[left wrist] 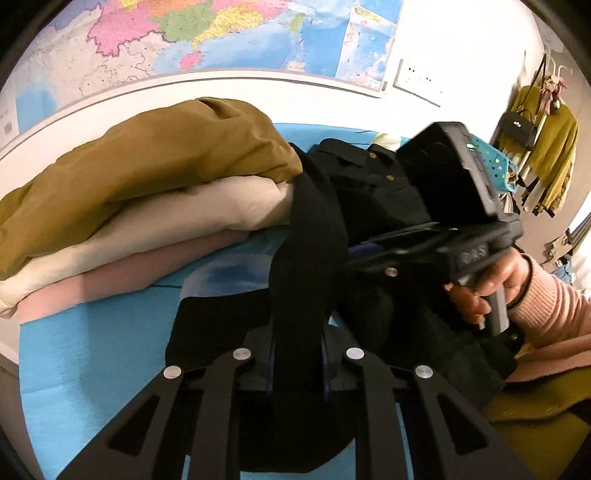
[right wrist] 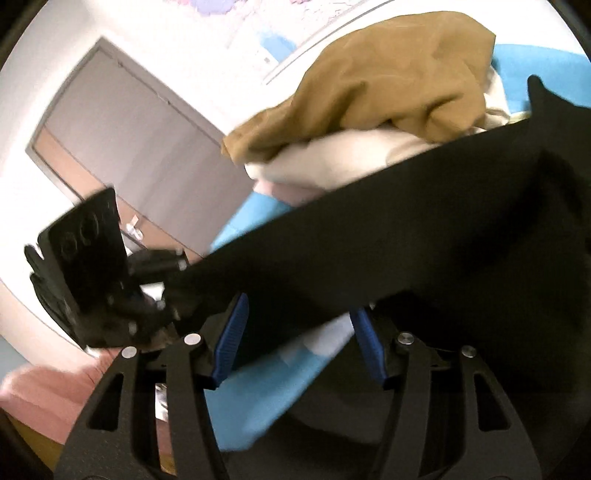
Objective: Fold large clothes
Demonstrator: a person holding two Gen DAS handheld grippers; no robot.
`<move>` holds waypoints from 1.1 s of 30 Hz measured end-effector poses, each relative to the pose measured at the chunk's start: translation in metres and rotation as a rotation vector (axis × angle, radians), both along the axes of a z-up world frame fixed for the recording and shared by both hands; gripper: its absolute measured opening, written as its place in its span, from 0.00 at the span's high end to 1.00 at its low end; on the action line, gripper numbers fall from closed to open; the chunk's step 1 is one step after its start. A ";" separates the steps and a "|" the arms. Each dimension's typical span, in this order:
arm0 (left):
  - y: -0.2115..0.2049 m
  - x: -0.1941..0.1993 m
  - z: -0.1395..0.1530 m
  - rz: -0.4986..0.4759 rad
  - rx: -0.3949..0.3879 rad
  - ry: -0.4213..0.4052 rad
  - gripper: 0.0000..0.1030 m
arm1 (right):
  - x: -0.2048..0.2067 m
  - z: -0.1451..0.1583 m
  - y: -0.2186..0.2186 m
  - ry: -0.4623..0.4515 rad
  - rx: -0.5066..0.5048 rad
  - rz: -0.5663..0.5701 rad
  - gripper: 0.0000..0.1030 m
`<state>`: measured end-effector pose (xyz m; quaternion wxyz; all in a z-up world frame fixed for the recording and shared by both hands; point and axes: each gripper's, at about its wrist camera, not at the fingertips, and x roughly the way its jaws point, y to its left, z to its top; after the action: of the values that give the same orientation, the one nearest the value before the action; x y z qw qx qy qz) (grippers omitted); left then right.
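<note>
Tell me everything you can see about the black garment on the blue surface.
The black garment is a dark, matte, woven-looking piece with a collar and small gold buttons. It lies crumpled on the blue surface, beside a stack of folded clothes. One long strip of it, perhaps a sleeve, is lifted: the left hand-held gripper is clamped on it, and it also passes between the blue pads of the right hand-held gripper, which stand apart.

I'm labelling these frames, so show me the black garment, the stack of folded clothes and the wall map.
black garment (left wrist: 308,229), left wrist view, on the raised strip.
stack of folded clothes (left wrist: 166,155), left wrist view, on the mustard top layer.
wall map (left wrist: 207,33), left wrist view, on its coloured middle.
</note>
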<state>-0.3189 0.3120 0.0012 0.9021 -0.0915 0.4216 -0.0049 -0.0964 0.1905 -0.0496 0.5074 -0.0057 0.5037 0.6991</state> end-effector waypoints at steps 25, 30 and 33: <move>-0.074 0.048 -0.025 -0.248 -0.055 0.020 0.35 | 0.068 0.053 -0.111 -0.234 -0.024 -0.200 0.33; -0.092 0.043 -0.021 -0.313 -0.047 -0.025 0.23 | 0.054 0.027 -0.125 -0.178 0.002 -0.213 0.31; -0.107 0.057 -0.029 -0.332 -0.018 0.012 0.23 | 0.051 0.024 -0.118 -0.180 -0.007 -0.194 0.60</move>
<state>-0.2622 0.2045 -0.0274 0.8855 -0.0287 0.4363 -0.1570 -0.0457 0.0730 -0.0253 0.6157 -0.0213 0.4568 0.6417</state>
